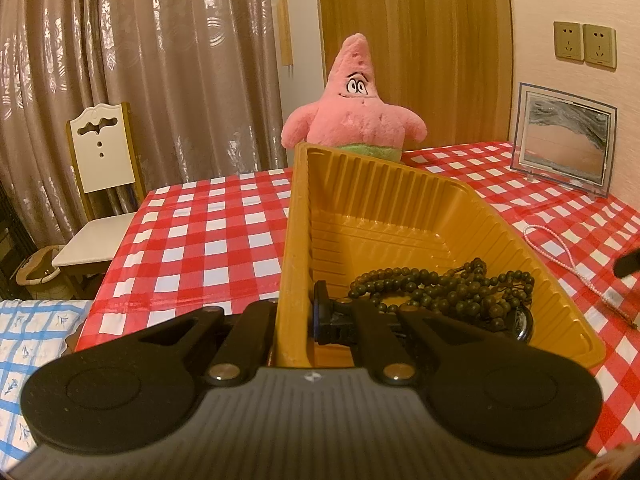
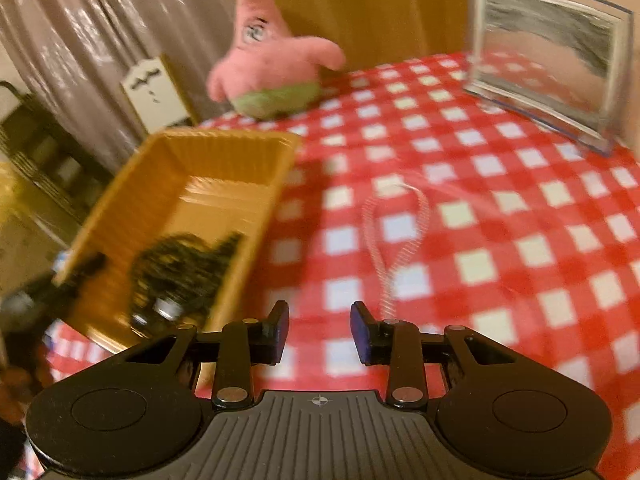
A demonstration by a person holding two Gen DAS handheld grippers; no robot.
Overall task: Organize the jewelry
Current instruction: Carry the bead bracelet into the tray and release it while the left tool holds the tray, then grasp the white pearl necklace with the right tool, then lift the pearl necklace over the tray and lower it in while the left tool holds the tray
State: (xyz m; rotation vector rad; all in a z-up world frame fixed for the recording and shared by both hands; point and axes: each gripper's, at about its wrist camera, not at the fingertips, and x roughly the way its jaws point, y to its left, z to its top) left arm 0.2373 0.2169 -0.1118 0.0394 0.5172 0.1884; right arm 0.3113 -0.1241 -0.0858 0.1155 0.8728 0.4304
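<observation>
My left gripper [image 1: 294, 322] is shut on the left rim of a ribbed yellow plastic tray [image 1: 296, 240], one finger outside the wall and one inside. A dark green bead necklace [image 1: 440, 288] lies piled in the tray's near end, with a dark watch-like piece [image 1: 522, 322] beside it. A thin pale pink bead necklace [image 1: 568, 260] lies on the checked cloth right of the tray. In the blurred right wrist view my right gripper [image 2: 319, 332] is open and empty, low over the cloth, with the pink necklace [image 2: 394, 240] just ahead and the tray [image 2: 256, 200] and dark beads [image 2: 180, 268] to its left.
A red-and-white checked tablecloth [image 1: 208, 240] covers the table. A pink star plush [image 1: 356, 108] stands behind the tray. A clear framed sand picture [image 1: 564, 140] stands at the back right by the wall. A white chair [image 1: 100, 184] is off the table's left edge.
</observation>
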